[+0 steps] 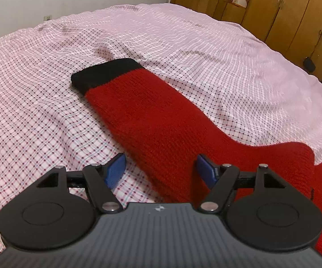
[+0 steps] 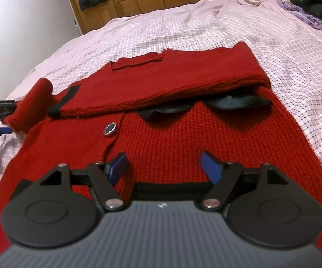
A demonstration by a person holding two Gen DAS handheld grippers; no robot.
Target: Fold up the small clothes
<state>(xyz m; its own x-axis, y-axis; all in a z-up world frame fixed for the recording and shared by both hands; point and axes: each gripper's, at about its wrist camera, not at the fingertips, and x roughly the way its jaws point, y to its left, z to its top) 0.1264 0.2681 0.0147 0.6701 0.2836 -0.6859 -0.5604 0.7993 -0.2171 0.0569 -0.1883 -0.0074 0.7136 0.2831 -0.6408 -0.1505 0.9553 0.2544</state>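
Observation:
A red knitted cardigan [image 2: 183, 138] lies on the bed with a dark round button [image 2: 110, 129] and a black collar [image 2: 228, 102]. Its right sleeve [image 2: 172, 76] is folded across the chest. Its left sleeve [image 1: 152, 116] with a black cuff [image 1: 102, 71] stretches out flat in the left wrist view. My left gripper [image 1: 161, 169] is open and empty, just above the sleeve near the shoulder; it also shows at the left edge of the right wrist view [image 2: 3, 129]. My right gripper [image 2: 164, 165] is open and empty above the cardigan's black bottom hem [image 2: 172, 187].
The bed sheet [image 1: 49, 111] is pink checked and wrinkled. Wooden wardrobes [image 1: 283, 9] stand beyond the bed. Dark and purple clothes [image 2: 312, 4] lie at the bed's far right corner in the right wrist view.

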